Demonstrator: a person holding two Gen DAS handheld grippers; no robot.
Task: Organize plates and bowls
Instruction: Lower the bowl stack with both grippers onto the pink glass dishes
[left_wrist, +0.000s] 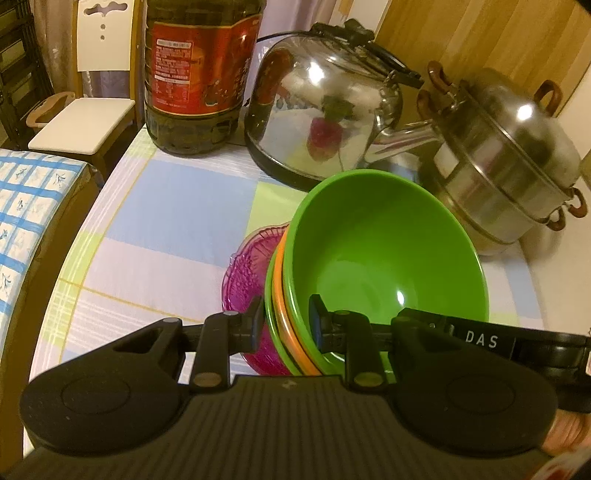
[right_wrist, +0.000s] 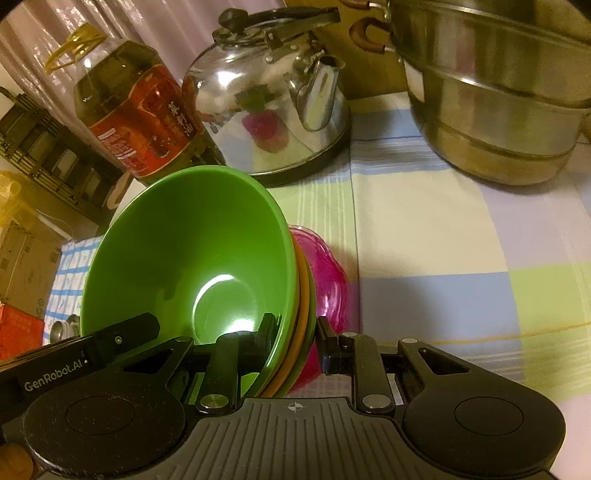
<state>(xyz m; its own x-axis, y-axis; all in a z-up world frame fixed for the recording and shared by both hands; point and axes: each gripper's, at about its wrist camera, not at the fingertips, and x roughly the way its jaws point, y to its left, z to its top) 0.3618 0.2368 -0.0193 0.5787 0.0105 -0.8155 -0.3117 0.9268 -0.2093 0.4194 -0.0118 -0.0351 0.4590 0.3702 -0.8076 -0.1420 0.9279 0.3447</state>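
Both claws pinch one nested stack: the left claw (left_wrist: 284, 325) and right claw (right_wrist: 295, 339) clamp opposite rims of the bowls (left_wrist: 384, 251), sharing the load above the counter (left_wrist: 177, 206), kettle (left_wrist: 325, 114) at twelve o'clock.

a nested stack of glossy round plastic bowls (left_wrist: 384, 266) is seen tilted on edge: a green bowl innermost, an orange one (left_wrist: 286, 325) and another green behind it, backed by a translucent pink ribbed glass plate (left_wrist: 243, 280) with a scalloped rim.
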